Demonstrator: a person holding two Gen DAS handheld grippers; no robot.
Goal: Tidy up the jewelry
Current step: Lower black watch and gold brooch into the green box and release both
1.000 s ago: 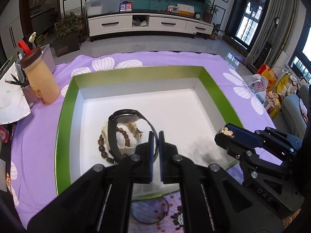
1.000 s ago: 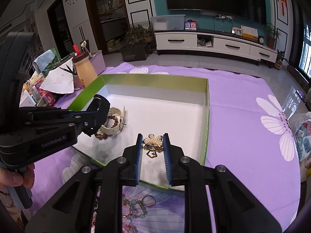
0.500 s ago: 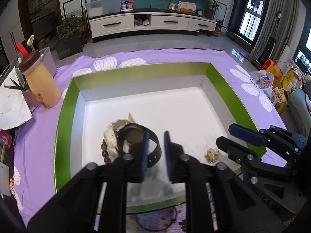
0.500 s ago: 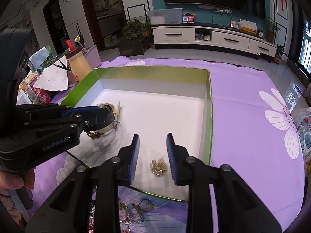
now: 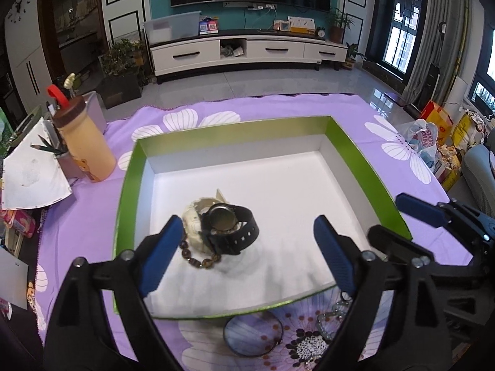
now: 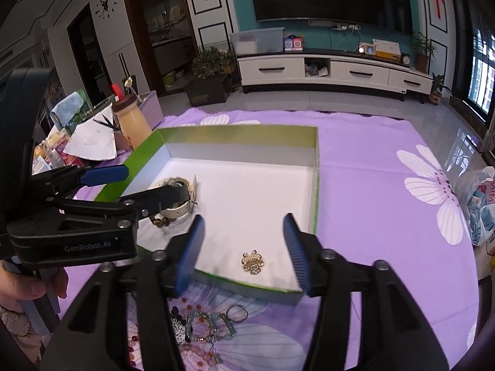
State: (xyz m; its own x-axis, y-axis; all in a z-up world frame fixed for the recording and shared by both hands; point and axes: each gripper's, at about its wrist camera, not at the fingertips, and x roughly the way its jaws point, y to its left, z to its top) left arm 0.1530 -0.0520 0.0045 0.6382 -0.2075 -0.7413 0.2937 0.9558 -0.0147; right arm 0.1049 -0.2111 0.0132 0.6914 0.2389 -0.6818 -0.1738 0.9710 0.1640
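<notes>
A green-rimmed white box (image 5: 185, 133) (image 6: 316, 167) lies on a purple flowered cloth. In it a black watch (image 5: 230, 225) rests on a cream watch (image 5: 195, 216) beside a brown bead bracelet (image 5: 198, 261). A gold pearl brooch (image 6: 253, 262) lies near the box's front right corner. My left gripper (image 5: 247, 253) is open and empty above the watches. My right gripper (image 6: 244, 247) is open and empty above the brooch. Loose bead bracelets (image 6: 201, 330) and a thin black ring (image 5: 253, 335) lie on the cloth in front of the box.
A beige bottle with a brown lid (image 5: 83, 142) and a pencil cup with papers (image 5: 34, 173) stand left of the box. A plastic bag (image 6: 482, 204) lies at the cloth's right edge. A TV cabinet (image 5: 247, 49) stands across the floor.
My left gripper let go of the black watch, which now lies on the cream watch. My right gripper let go of the brooch into the box. Both opened wide and drew back.
</notes>
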